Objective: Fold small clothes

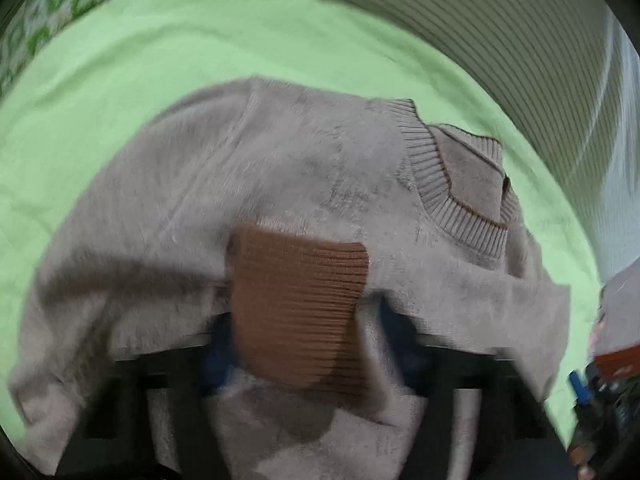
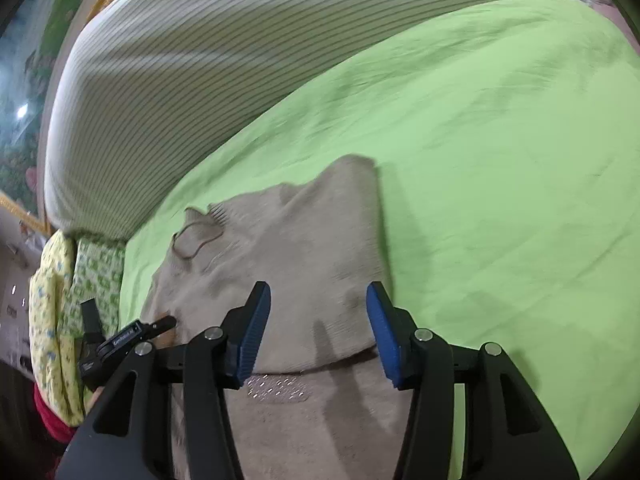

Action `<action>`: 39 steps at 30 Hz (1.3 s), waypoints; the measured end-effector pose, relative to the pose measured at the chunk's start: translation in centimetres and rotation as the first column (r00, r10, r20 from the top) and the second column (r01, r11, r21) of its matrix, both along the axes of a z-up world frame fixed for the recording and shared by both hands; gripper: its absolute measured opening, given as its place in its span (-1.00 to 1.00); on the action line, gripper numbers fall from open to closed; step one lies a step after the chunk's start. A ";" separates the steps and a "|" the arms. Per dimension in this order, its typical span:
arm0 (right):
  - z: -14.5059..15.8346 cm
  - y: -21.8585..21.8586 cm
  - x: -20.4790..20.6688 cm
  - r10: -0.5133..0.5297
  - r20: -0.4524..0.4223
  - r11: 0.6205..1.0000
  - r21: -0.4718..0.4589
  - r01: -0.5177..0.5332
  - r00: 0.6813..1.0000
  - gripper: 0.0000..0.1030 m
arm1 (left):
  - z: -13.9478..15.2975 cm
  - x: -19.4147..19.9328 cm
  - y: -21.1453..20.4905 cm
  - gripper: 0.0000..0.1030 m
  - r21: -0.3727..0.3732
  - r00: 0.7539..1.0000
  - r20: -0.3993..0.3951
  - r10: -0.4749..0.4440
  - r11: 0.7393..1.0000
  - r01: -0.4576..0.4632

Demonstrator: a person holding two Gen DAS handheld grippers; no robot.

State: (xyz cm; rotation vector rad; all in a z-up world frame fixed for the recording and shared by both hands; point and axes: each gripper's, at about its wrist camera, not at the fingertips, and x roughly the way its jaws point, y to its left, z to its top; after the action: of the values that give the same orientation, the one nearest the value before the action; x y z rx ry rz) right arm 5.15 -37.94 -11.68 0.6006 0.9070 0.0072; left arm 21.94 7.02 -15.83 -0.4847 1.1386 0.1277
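Green bedsheet (image 2: 480, 140), striped cover (image 2: 200, 40), floral pillows (image 2: 52, 320)

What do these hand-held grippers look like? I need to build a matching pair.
Right gripper: black plastic linkage arms with silver pivot bolts, two fingers faced with ribbed blue pads. Left gripper: same black frame and blue pads, mostly hidden under cloth and blurred. No cables show.

**Black grippers with blue ribbed pads**

The right gripper (image 2: 318, 334) is showing matte black angular arms, each finger (image 2: 256, 332) lined with a blue ribbed pad and carried on linkages pinned with round silver screws. The left gripper (image 2: 120, 340) is appearing at the edge as a black body bearing small white lettering, too small to read. A red sleeve (image 2: 50, 412) is showing beneath it. In the left wrist view the black frame and blue pads (image 1: 394, 330) are looking blurred.
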 end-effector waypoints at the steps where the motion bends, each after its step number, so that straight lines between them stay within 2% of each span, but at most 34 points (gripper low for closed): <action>1: -0.2 -0.2 0.1 -0.011 0.003 1.000 -0.003 0.011 1.000 0.00 | 0.2 -0.2 -0.1 -0.68 -0.011 1.000 0.016 -0.027 1.000 0.027; 2: -0.3 -0.6 0.5 -0.026 0.002 1.000 -0.007 0.026 1.000 0.01 | 0.5 -0.2 -0.1 -0.82 -0.044 0.998 0.034 -0.045 0.998 0.046; 3: -0.4 -0.8 0.7 -0.032 0.002 0.999 -0.007 0.032 0.999 0.01 | 1.0 -0.4 0.0 -0.82 -0.064 0.997 0.052 -0.059 0.996 0.062; 7: -0.7 -1.4 1.8 -0.054 0.003 0.998 -0.025 0.054 0.999 0.01 | 5.3 -2.5 0.4 -0.86 -0.033 0.978 0.191 -0.086 0.995 0.094; 10: -0.9 -1.5 2.9 -0.050 0.001 0.998 -0.033 0.050 0.999 0.05 | 8.2 -4.3 2.1 -0.87 -0.007 0.960 0.276 -0.055 0.998 0.059; 12: -1.1 -1.0 3.8 -0.031 0.001 0.998 -0.049 0.031 1.000 0.17 | 8.7 -5.3 4.0 -0.87 0.028 0.961 0.275 -0.037 0.999 0.030; 14: -1.6 -0.4 4.5 -0.012 -0.009 0.999 -0.052 0.012 1.000 0.26 | 7.7 -6.3 5.5 -0.86 0.037 0.972 0.232 -0.030 0.999 0.021; 16: -2.5 0.5 5.4 0.017 -0.030 0.998 -0.055 -0.019 0.999 0.27 | 6.3 -6.7 6.1 -0.86 0.031 0.981 0.191 -0.037 0.999 0.032; 21: -5.4 2.7 7.4 0.081 -0.136 0.991 -0.096 -0.095 0.987 0.27 | 4.8 -6.1 5.0 -0.86 0.067 0.984 0.167 -0.060 0.997 0.049; 22: -5.7 3.1 7.6 0.105 -0.140 0.988 -0.097 -0.119 0.985 0.01 | 4.8 -6.0 4.9 -0.86 0.076 0.985 0.163 -0.061 0.996 0.049; 23: -5.6 3.4 7.9 0.123 -0.135 0.984 -0.112 -0.139 0.983 -0.80 | 4.5 -5.7 4.7 -0.86 0.076 0.985 0.163 -0.062 0.996 0.050; 24: -5.0 3.5 7.9 0.121 -0.135 0.979 -0.145 -0.140 0.983 -0.78 | 4.6 -5.4 4.7 -0.86 0.067 0.984 0.169 -0.065 0.996 0.054; 26: -3.0 2.7 7.4 0.092 -0.080 0.977 -0.187 -0.106 0.993 -0.79 | 4.8 -4.9 3.9 -0.86 0.065 0.978 0.186 -0.092 0.995 0.081; 28: -1.8 1.9 7.3 0.065 -0.057 0.965 -0.250 -0.077 0.996 -0.81 | 4.6 -4.3 2.6 -0.86 0.085 0.973 0.192 -0.128 0.990 0.113; 31: -2.4 0.6 7.6 0.019 -0.084 0.954 -0.295 -0.043 0.996 -0.81 | 3.0 -3.2 0.9 -0.85 0.126 0.971 0.159 -0.176 0.979 0.157; 33: -3.7 0.2 7.8 0.021 -0.117 0.965 -0.258 -0.051 0.993 -0.80 | 1.9 -2.8 0.6 -0.85 0.176 0.976 0.122 -0.180 0.972 0.158; 36: -4.0 0.1 7.4 0.005 -0.127 0.967 -0.253 -0.037 0.992 -0.55 | 0.7 -2.9 1.4 -0.80 0.184 0.983 0.086 -0.160 0.973 0.142; 37: -3.5 0.1 7.0 -0.013 -0.122 0.962 -0.271 -0.020 0.992 -0.40 | 0.8 -3.2 1.7 -0.78 0.177 0.984 0.085 -0.158 0.974 0.141; 39: -2.1 0.2 5.8 -0.053 -0.085 0.956 -0.294 0.025 0.995 -0.24 | 1.4 -3.9 1.9 -0.60 0.182 0.984 0.086 -0.154 0.974 0.137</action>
State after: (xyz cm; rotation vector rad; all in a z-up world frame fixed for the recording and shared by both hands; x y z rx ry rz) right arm 10.94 -37.79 -13.80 0.3444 0.9635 -0.1891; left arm 18.04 8.95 -14.41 -0.2469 1.0509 0.0742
